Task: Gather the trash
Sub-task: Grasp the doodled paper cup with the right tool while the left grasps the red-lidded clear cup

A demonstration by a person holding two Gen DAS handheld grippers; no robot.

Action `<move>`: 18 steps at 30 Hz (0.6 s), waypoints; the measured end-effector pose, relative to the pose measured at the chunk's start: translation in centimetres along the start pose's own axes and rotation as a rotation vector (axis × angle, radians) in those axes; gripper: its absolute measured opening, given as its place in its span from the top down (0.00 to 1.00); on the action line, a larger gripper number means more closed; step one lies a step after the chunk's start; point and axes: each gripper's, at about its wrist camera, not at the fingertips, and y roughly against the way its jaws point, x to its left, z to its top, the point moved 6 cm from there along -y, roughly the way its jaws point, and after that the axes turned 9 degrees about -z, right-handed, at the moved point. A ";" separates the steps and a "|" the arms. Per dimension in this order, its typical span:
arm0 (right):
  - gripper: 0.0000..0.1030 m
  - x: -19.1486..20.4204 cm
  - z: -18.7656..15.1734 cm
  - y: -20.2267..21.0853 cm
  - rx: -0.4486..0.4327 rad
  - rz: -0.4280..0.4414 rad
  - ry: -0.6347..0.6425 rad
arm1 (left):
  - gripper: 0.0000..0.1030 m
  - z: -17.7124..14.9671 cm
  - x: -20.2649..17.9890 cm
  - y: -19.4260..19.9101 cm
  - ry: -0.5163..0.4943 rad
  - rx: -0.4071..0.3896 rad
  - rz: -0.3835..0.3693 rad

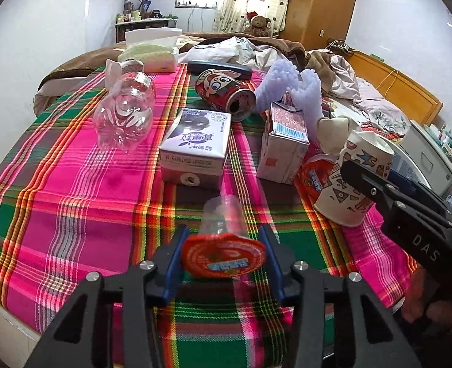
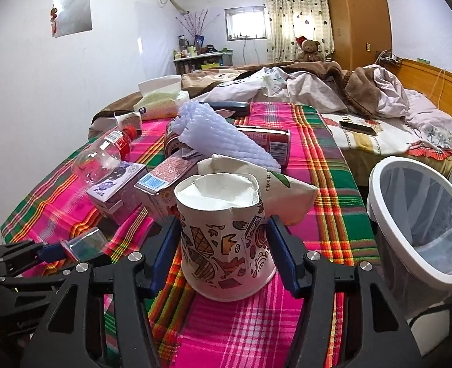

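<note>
A small clear plastic cup (image 1: 219,214) with a red foil lid lies on its side on the plaid cloth (image 1: 72,184). My left gripper (image 1: 223,230) is shut on it, blue pads against the lid's rim on both sides. In the right wrist view, a patterned paper cup (image 2: 226,245) with a crumpled rim stands on the cloth. My right gripper (image 2: 222,219) is shut on it, a pad touching each side. The same paper cup (image 1: 348,184) shows at the right of the left wrist view. Beside the table edge stands a white-rimmed mesh trash bin (image 2: 419,214), mouth tilted toward me.
More litter lies beyond: a clear bottle (image 1: 123,116), a purple carton (image 1: 195,141), a second carton (image 1: 284,144), a red can (image 1: 226,92), white foam netting (image 1: 290,92) and another red-lidded cup (image 1: 313,178). A tissue pack (image 1: 152,52) and an unmade bed are behind.
</note>
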 end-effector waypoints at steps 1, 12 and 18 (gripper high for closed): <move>0.45 0.0 0.0 0.0 -0.004 -0.002 -0.001 | 0.54 0.0 0.0 0.0 0.003 -0.001 -0.002; 0.50 -1.5 0.5 1.5 -0.050 -0.016 -0.059 | 0.55 0.8 -0.5 1.3 -0.009 -0.036 -0.004; 0.50 -3.0 1.4 2.6 -0.078 -0.026 -0.090 | 0.55 2.2 -2.6 2.3 -0.058 -0.063 -0.028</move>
